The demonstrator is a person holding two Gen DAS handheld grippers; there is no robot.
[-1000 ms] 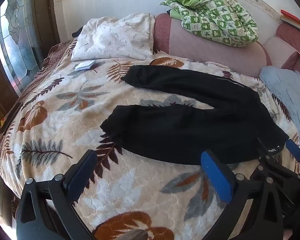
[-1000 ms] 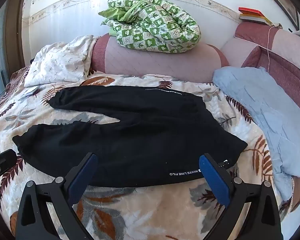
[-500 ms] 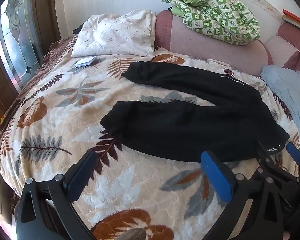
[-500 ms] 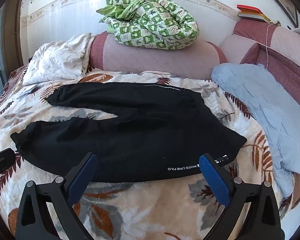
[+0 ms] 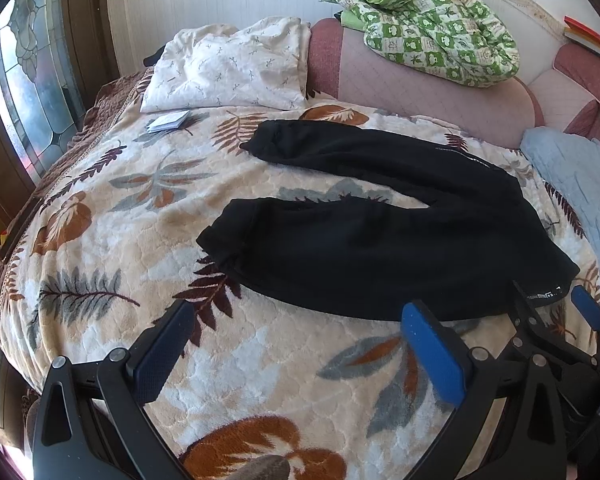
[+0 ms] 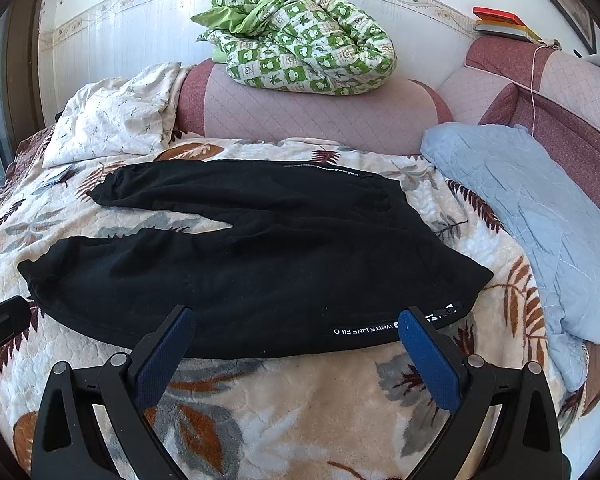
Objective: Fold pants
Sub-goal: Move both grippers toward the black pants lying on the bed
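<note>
Black pants (image 5: pixel 380 240) lie flat on the leaf-patterned blanket (image 5: pixel 140 240), legs spread in a V toward the left, waistband at the right. They also show in the right wrist view (image 6: pixel 260 264), with a white-lettered label along the near hem. My left gripper (image 5: pixel 296 344) is open and empty, above the blanket just short of the near leg. My right gripper (image 6: pixel 296 344) is open and empty, its fingertips at the near hem of the pants; it also shows in the left wrist view (image 5: pixel 556 312) beside the waistband corner.
A white pillow (image 5: pixel 228 68) and a small booklet (image 5: pixel 168 122) lie at the far left. A green checked quilt (image 6: pixel 300 52) sits on the pink headboard (image 6: pixel 300 116). A light blue blanket (image 6: pixel 540 216) lies to the right. A window (image 5: pixel 24 92) is at left.
Both grippers have moved slightly forward toward the pants, which look a little larger and nearer. The pants have not moved. Both grippers stay open.
</note>
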